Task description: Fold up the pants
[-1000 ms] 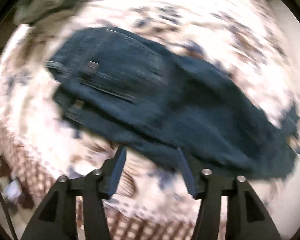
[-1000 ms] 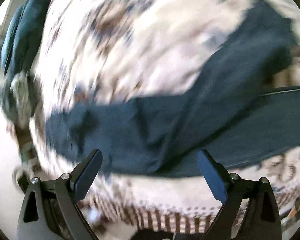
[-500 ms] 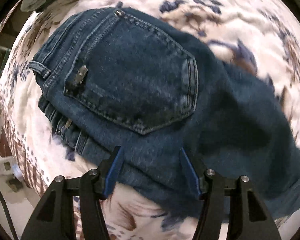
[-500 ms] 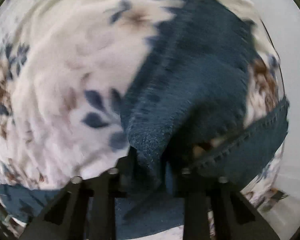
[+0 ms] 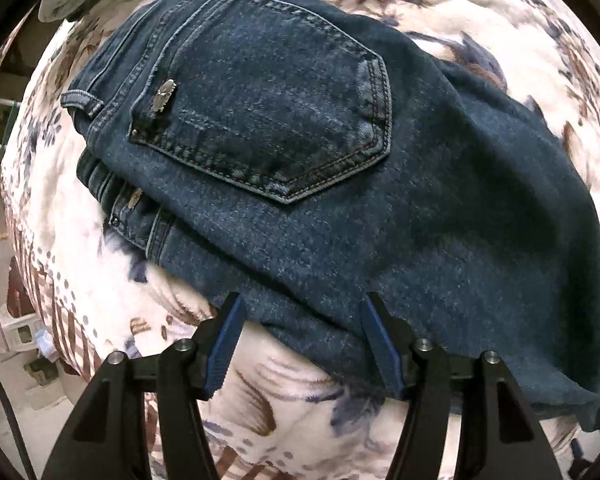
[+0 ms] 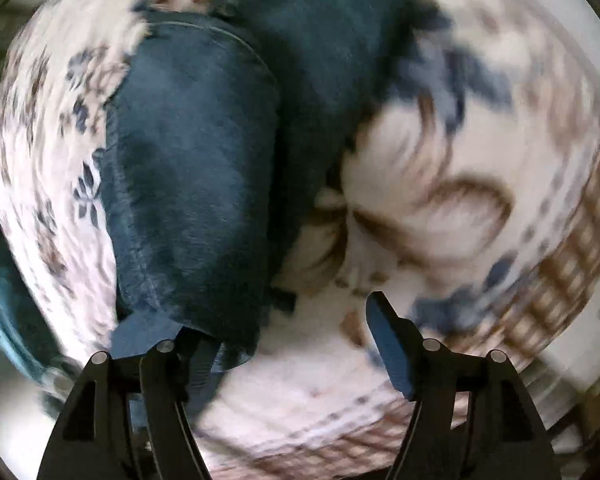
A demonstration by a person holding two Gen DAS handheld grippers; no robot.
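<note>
Your pants lie folded on the flowery blanket, long side running left to right. Your left gripper is nearest, open over their near edge. Your right gripper is opening, gripping nothing.

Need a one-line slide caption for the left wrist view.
Left gripper, jaws opening, poised over the edge of folded jeans lying back-pocket up on a floral blanket.

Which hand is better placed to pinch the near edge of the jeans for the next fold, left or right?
Left, probably. Its tongs straddle the near edge of the jeans in a sharp view. The right tongs are opening amid heavy blur, with a jeans fold draped over just one finger.
</note>
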